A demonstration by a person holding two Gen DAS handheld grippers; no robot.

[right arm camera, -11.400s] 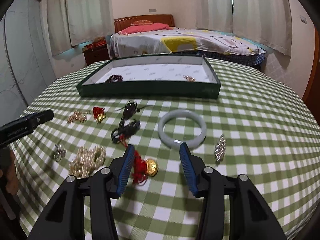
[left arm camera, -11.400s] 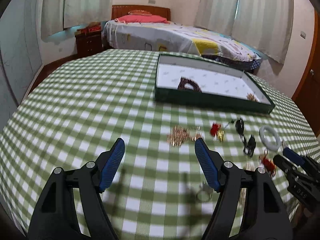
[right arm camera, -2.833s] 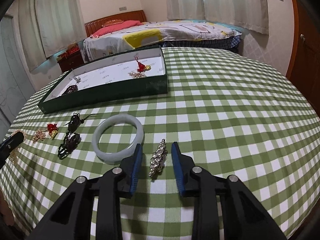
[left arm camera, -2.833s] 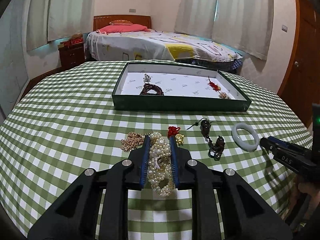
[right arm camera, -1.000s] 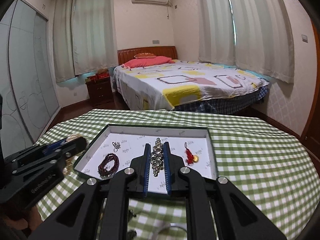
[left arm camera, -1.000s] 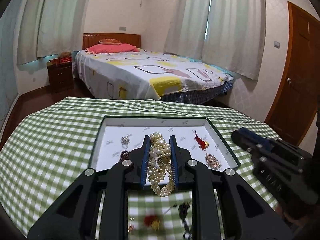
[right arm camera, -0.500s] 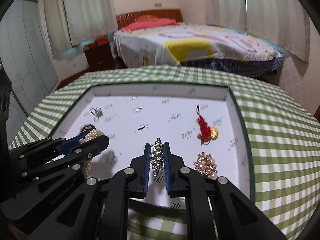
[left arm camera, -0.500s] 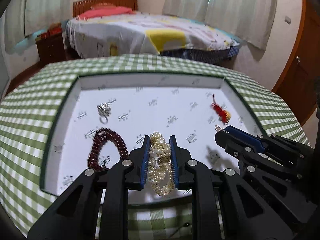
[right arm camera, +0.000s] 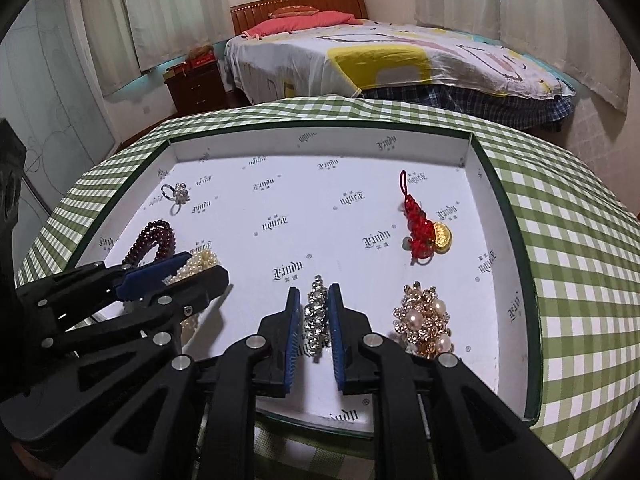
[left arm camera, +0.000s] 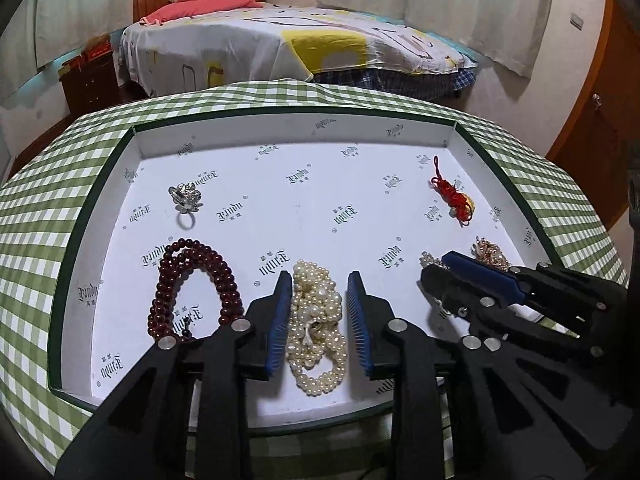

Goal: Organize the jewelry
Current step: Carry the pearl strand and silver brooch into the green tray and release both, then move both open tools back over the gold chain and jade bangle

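We are opening both jaws over the tray (left arm camera: 100, 184) to drop off jewelry: left gripper (left arm camera: 320, 320) releasing the pearl necklace (left arm camera: 316, 320), right gripper (right arm camera: 314, 332) freeing the rhinestone brooch (right arm camera: 316, 320), both pieces resting on the tray floor.

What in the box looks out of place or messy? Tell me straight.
Nothing looks damaged or spilled. The pearl necklace lies in a bunched heap between the opening jaws of the left gripper, and the rhinestone brooch sits between the opening jaws of the right gripper. All the pieces lie inside the box, spaced apart.
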